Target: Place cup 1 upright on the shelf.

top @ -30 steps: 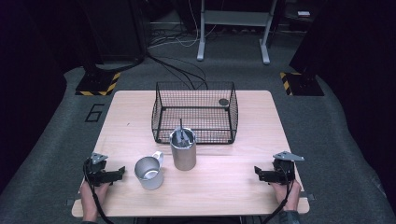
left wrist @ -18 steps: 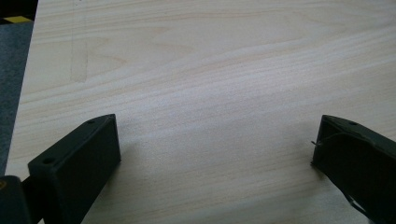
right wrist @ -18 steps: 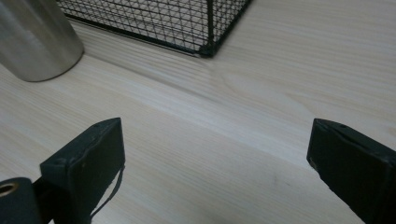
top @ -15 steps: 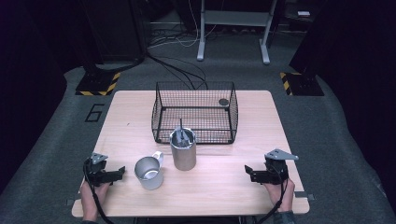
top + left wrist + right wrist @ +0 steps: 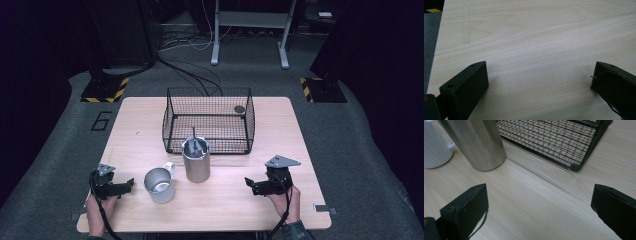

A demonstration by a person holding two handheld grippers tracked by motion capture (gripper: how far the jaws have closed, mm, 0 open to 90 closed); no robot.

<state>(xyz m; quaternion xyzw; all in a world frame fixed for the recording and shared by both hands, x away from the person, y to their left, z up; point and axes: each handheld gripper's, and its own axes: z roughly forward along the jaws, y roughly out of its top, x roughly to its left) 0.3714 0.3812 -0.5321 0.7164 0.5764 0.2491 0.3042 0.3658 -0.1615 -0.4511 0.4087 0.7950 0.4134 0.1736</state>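
Observation:
A steel cylinder cup (image 5: 196,160) (image 5: 477,143) stands upright mid-table with a dark utensil sticking out of its top. Left of it sits a steel mug (image 5: 159,184) (image 5: 435,146) with a handle. Behind both is a black wire basket (image 5: 209,120) (image 5: 564,140) holding a small dark round object (image 5: 239,108) in its far right corner. My right gripper (image 5: 250,185) (image 5: 540,207) is open, low over the table, right of the cylinder cup and pointing toward it. At the front left my left gripper (image 5: 129,183) (image 5: 539,82) is open over bare wood, left of the mug.
The wooden table (image 5: 280,135) ends close behind both hands at the front edge. Grey carpet surrounds it, with cables, a metal stand (image 5: 250,30) and yellow-black striped bases (image 5: 105,90) on the floor beyond.
My right gripper has moved left across the table toward the cylinder cup. The left gripper, mug, cup and basket have stayed put.

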